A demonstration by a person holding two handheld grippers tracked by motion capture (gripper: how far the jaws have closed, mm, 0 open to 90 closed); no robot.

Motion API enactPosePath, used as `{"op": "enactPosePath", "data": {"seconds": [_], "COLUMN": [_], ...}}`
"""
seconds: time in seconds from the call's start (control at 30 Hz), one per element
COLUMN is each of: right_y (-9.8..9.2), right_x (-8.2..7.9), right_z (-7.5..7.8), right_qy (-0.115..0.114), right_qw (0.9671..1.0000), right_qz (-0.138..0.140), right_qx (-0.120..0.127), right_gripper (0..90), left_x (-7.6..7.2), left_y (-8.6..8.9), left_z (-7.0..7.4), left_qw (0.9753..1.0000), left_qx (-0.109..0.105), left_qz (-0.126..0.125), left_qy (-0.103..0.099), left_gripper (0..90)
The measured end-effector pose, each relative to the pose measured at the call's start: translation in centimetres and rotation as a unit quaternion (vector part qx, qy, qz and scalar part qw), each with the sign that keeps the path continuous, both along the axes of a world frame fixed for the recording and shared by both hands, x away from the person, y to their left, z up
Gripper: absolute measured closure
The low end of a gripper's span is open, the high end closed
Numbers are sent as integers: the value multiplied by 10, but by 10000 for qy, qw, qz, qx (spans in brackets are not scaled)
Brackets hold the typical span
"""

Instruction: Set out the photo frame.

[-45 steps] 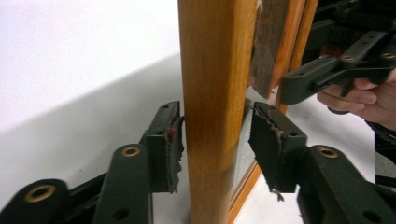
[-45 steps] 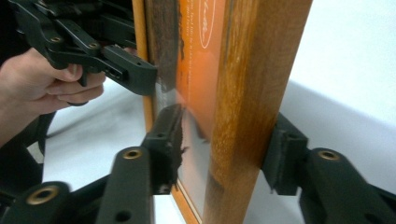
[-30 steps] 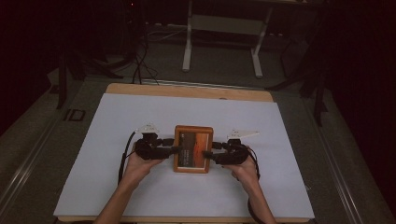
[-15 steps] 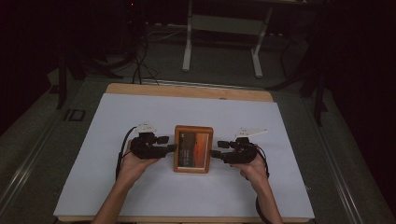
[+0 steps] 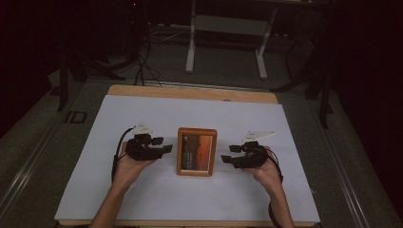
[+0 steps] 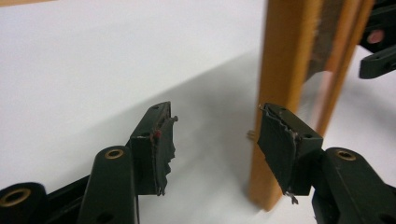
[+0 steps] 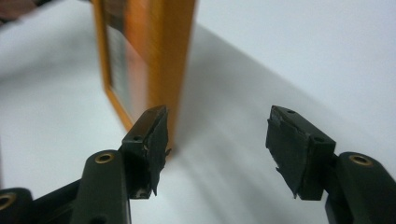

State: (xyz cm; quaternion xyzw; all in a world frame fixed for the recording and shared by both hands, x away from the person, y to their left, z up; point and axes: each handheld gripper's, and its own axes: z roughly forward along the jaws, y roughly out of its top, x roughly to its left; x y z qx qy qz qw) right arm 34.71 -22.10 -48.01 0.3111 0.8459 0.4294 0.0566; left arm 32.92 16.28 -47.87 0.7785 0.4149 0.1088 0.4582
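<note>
Wood-framed picture frame [image 5: 196, 151] stands near the middle of the white table [image 5: 294, 142], between the two grippers and touched by neither. From the high view its long axis runs away from the person, top edge toward the far side, and the face with a reddish-orange print looks up toward the camera; whether it lies flat or leans I cannot tell from there. Both gripper views show the frame rising upright from the white surface, seen nearly edge-on, with its shadow cast across the sheet.

At the frame's left side, the left gripper [image 5: 161, 145] sits in the person's left hand [image 5: 129, 164], jaws spread wide and empty, pointing at the frame's left edge. In the left gripper view that orange-brown edge stands just behind the right-hand jaw, and the tips of the other gripper show beyond the frame.

On the opposite side, the right gripper [image 5: 229, 154] is held by the right hand [image 5: 266, 170], jaws likewise spread apart with nothing between them, aimed at the frame's right edge and a little apart from it.
</note>
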Motion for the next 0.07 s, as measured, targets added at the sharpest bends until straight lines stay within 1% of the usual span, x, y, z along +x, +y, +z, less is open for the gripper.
{"op": "enactPosePath", "data": {"seconds": [0.03, 0.07], "right_y": [-2, -3], "right_x": [0, 1], "right_z": [-1, -1], "right_qy": [-27, -51], "right_qw": [9999, 9997], "right_qz": [-56, -110], "right_qx": [-111, -198], "right_gripper": [384, 383], "left_x": [0, 0], "left_y": [1, 3], "left_z": [-1, -2], "left_qw": [10000, 9997], "left_qx": [72, 191], "left_qz": [67, 136], "left_qy": [-2, -29], "left_gripper": [448, 448]}}
